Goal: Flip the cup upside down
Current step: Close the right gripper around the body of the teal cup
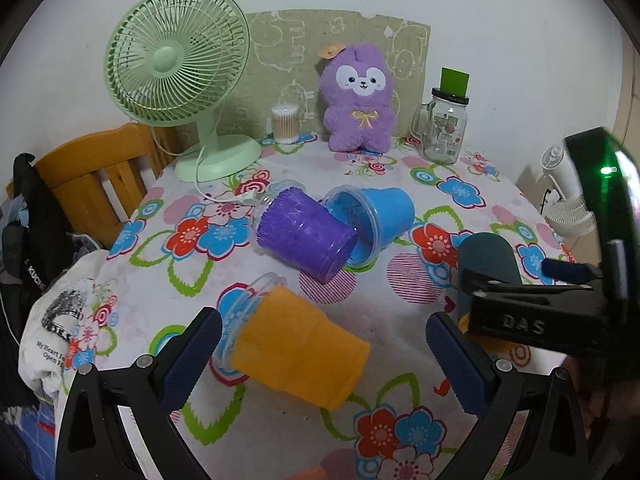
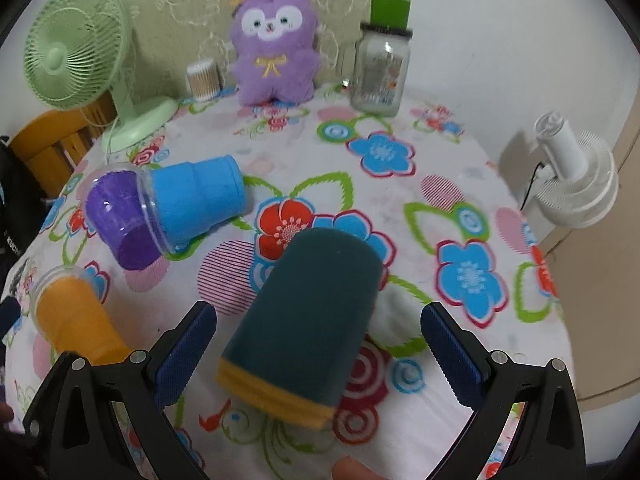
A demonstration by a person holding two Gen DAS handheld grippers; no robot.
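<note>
Several cups rest on the flowered tablecloth. An orange cup (image 1: 300, 354) lies on its side between the open fingers of my left gripper (image 1: 324, 350); it also shows in the right wrist view (image 2: 78, 322). A dark teal cup with an orange band (image 2: 306, 330) stands upside down between the open fingers of my right gripper (image 2: 318, 344), which do not touch it. In the left wrist view the teal cup (image 1: 486, 258) is partly hidden behind the right gripper's body. A purple cup (image 1: 306, 236) and a blue cup (image 1: 374, 220) lie on their sides, mouths together.
At the table's back stand a green fan (image 1: 180, 76), a cotton swab jar (image 1: 285, 123), a purple plush toy (image 1: 360, 100) and a glass jar (image 1: 444, 126). A wooden chair (image 1: 92, 184) is left; a white fan (image 2: 572, 184) is off the right edge.
</note>
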